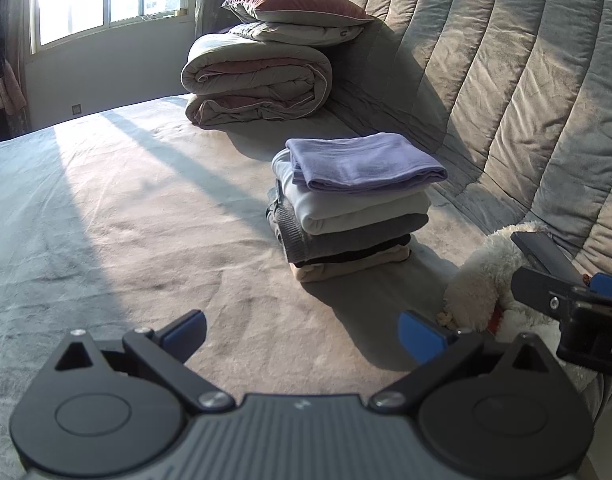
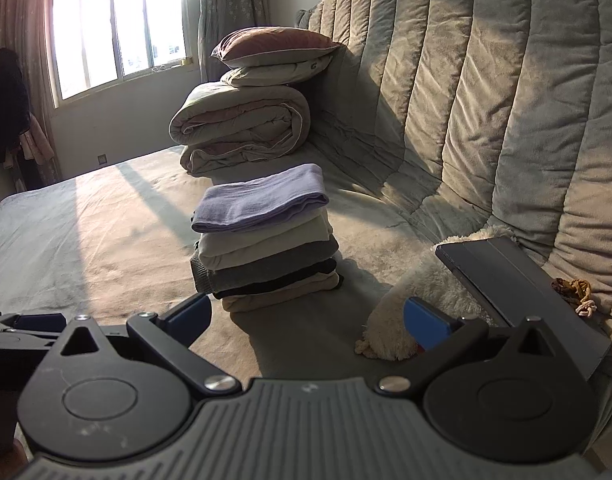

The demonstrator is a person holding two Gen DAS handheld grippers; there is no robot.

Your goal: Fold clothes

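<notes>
A stack of folded clothes [image 1: 346, 208] stands on the bed, topped by a lavender piece [image 1: 362, 162] over white, grey, black and beige layers. The right wrist view shows the same stack [image 2: 265, 248] with the lavender piece [image 2: 257, 200] on top. My left gripper [image 1: 301, 336] is open and empty, a short way in front of the stack. My right gripper [image 2: 306, 320] is open too, with nothing between its blue pads [image 2: 426, 322], just short of the stack. The right gripper's body [image 1: 578, 304] shows at the right edge of the left wrist view.
A rolled duvet [image 1: 257, 80] with pillows [image 1: 297, 12] on top lies behind the stack. A quilted headboard [image 1: 506, 80] runs along the right. A white plush toy [image 2: 418, 304] and a dark tablet case [image 2: 518, 284] lie to the right of the stack. The bed sheet [image 1: 125, 200] spreads left.
</notes>
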